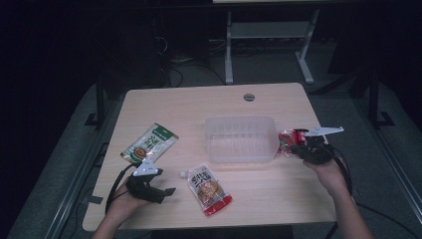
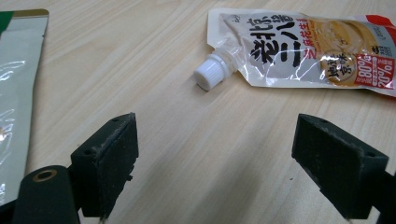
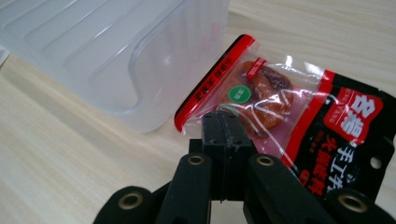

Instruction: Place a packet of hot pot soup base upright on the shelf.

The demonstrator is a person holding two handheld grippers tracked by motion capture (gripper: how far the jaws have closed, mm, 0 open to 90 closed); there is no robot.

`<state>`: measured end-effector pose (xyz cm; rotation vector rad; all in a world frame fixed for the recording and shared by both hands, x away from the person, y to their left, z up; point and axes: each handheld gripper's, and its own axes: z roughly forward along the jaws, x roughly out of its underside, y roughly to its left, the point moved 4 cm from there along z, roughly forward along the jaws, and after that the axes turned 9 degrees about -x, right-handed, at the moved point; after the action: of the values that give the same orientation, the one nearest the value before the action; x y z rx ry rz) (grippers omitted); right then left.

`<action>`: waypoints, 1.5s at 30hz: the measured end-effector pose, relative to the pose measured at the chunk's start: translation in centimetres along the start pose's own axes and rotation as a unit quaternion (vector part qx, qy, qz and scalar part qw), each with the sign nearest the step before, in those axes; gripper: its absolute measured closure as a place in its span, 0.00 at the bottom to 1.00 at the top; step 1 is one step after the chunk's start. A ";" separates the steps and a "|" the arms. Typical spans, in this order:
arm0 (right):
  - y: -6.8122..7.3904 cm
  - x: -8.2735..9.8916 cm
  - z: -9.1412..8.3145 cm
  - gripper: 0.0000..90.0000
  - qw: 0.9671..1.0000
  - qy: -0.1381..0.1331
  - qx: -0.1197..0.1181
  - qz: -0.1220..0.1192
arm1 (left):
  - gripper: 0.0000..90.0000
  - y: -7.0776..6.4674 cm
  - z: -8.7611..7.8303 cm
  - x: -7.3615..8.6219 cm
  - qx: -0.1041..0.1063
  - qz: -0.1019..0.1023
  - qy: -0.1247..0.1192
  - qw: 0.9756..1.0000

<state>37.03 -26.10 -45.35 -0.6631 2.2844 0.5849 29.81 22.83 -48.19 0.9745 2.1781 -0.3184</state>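
A clear plastic tub stands mid-table. At its right side my right gripper is shut on a red-and-black snack packet; in the right gripper view the jaws pinch the packet at its clear window, right beside the tub's corner. My left gripper rests near the front left, open, with nothing between its pads. A white spouted sauce pouch lies just to its right, cap pointing toward the gripper. A green-and-white pouch lies farther back left.
The wooden table has a round cable hole at the back. Beyond its far edge stand a white desk frame and dark floor. The green pouch's edge lies left of the left gripper.
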 end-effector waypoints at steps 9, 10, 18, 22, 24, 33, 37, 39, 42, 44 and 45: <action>-1.7 -2.1 1.7 1.00 1.000 -0.013 0.017 0.009 | 0.16 -0.7 -0.2 -0.1 -0.003 0.012 -0.006 1.000; -1.8 -2.2 1.8 1.00 1.000 -0.015 0.017 0.011 | 0.16 -0.8 -0.2 0.0 -0.002 0.008 -0.003 1.000; -3.8 -3.6 4.3 1.00 0.999 -0.020 0.023 0.029 | 0.16 -0.3 -0.4 0.3 -0.009 -0.005 -0.006 1.000; -4.7 -4.2 5.3 1.00 0.998 -0.026 0.027 0.040 | 0.16 -0.3 -0.4 0.4 -0.011 -0.003 -0.002 1.000; -5.1 -4.6 5.8 1.00 0.998 -0.034 0.032 0.050 | 0.16 -0.3 -0.4 0.5 -0.010 -0.005 -0.002 1.000; -5.6 -3.9 6.9 1.00 0.998 -0.014 0.032 0.058 | 0.16 -0.4 -0.4 0.5 -0.010 -0.004 0.000 1.000; -5.4 -3.5 6.6 1.00 0.998 -0.004 0.029 0.049 | 0.16 -0.6 -0.3 0.6 -0.008 -0.002 0.000 1.000; -5.4 -3.4 6.5 1.00 0.999 0.002 0.028 0.043 | 0.16 -0.6 -0.3 0.6 -0.007 0.002 0.002 1.000; -5.1 -3.0 6.4 1.00 0.999 0.018 0.024 0.023 | 0.16 -0.6 -0.3 0.5 -0.007 0.005 0.004 1.000; -4.7 -2.7 6.3 1.00 0.999 0.024 0.021 0.023 | 0.16 -0.7 -0.4 0.5 -0.006 0.004 0.001 1.000; -4.7 -2.7 6.3 1.00 0.999 0.024 0.021 0.023 | 0.16 -0.7 -0.4 0.5 -0.005 0.006 0.002 1.000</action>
<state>44.64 -25.31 -48.70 -0.6110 2.3567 0.5456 28.84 22.83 -48.28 0.9828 2.1751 -0.2998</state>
